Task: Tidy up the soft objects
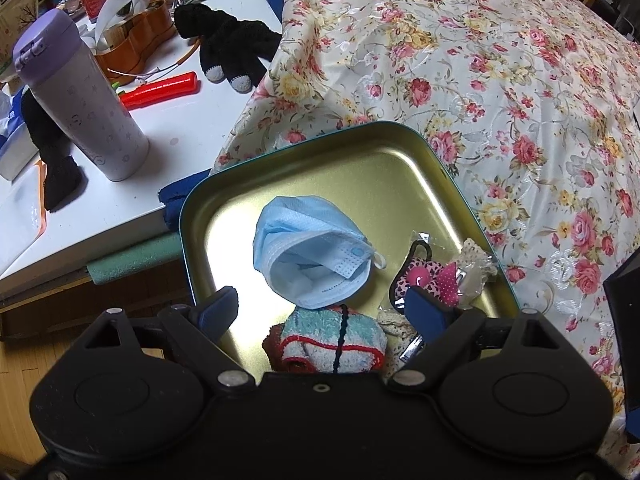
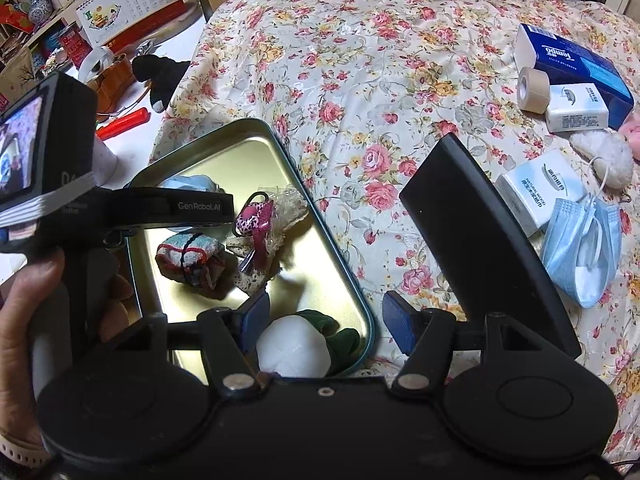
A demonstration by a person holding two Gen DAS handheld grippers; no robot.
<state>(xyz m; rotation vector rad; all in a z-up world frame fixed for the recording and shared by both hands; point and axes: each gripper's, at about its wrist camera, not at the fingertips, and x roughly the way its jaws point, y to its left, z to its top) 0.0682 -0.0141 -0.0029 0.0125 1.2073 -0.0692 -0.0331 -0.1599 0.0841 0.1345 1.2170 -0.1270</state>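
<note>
A gold metal tin lies on the flowered cloth. In it lie a blue face mask, a rolled striped towel, a pink leopard hair clip and a white soft ball with green fabric. My left gripper is open and empty, just above the tin between mask and towel. My right gripper is open and empty over the tin's near corner. A second blue mask lies on the cloth at the right.
White table at the left holds a purple-capped bottle, black gloves and a red tool. On the cloth at the right are tissue packs, a tape roll, a fluffy white toy and a black slab.
</note>
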